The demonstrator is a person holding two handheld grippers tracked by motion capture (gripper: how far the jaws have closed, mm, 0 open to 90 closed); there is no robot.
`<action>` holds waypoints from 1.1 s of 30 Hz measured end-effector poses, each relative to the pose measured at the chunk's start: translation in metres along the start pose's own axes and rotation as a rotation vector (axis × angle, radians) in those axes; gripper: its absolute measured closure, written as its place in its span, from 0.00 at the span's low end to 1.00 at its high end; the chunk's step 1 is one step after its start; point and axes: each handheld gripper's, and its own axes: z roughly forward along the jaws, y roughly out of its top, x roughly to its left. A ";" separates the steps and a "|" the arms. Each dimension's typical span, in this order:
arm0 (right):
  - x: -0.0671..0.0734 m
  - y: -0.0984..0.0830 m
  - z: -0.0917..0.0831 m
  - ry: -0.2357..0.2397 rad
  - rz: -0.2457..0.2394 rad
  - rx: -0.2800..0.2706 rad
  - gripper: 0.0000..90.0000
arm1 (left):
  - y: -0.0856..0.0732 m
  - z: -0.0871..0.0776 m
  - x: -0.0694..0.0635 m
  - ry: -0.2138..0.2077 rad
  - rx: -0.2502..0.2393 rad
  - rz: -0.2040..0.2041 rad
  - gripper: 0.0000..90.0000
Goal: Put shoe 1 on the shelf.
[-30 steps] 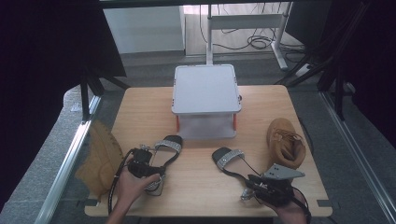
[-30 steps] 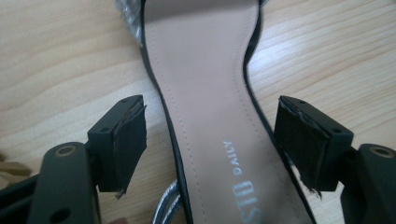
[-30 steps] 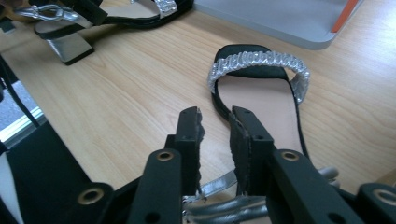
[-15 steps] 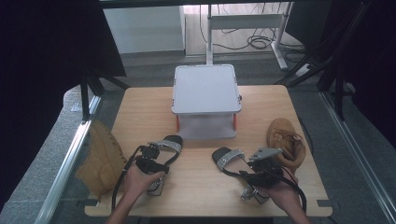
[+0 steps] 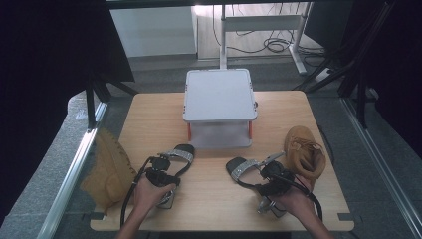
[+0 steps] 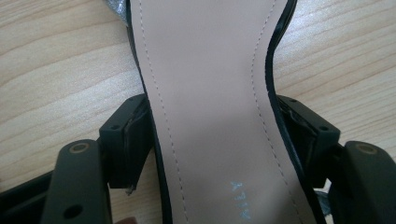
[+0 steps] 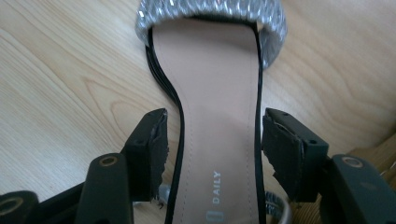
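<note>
- My left gripper (image 5: 166,172) straddles the waist of the left black sandal with a beige insole and silver strap (image 5: 175,160); its jaws, just narrowing, sit against the sole's edges, though I cannot tell if they press.
- My right gripper (image 5: 266,174) has jaws just widening, both pads clear of the matching right black sandal (image 5: 244,169) between them.
- Both sandals lie on the wooden table (image 5: 149,119), in front of the white lidded box (image 5: 219,94).
- A tan suede boot (image 5: 304,154) stands at my right.
</note>
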 end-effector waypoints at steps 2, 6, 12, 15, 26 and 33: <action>0.001 -0.001 0.003 -0.007 0.009 0.019 0.45 | 0.000 0.000 0.000 0.000 -0.001 0.000 0.35; 0.001 -0.002 0.006 -0.017 0.017 0.050 0.43 | 0.000 0.000 0.000 0.000 -0.001 0.001 0.36; -0.003 -0.001 0.013 -0.016 0.042 0.108 0.41 | -0.001 0.000 0.000 -0.008 -0.015 -0.008 0.36; -0.001 0.000 0.017 -0.010 0.040 0.136 0.41 | -0.002 0.000 0.001 -0.008 -0.015 -0.009 0.36; -0.003 0.001 0.034 -0.005 0.061 0.202 0.45 | -0.001 0.000 -0.001 0.001 -0.011 -0.003 0.37; -0.004 0.000 0.034 0.006 0.089 0.186 0.46 | 0.000 -0.001 -0.002 0.007 -0.007 0.002 0.39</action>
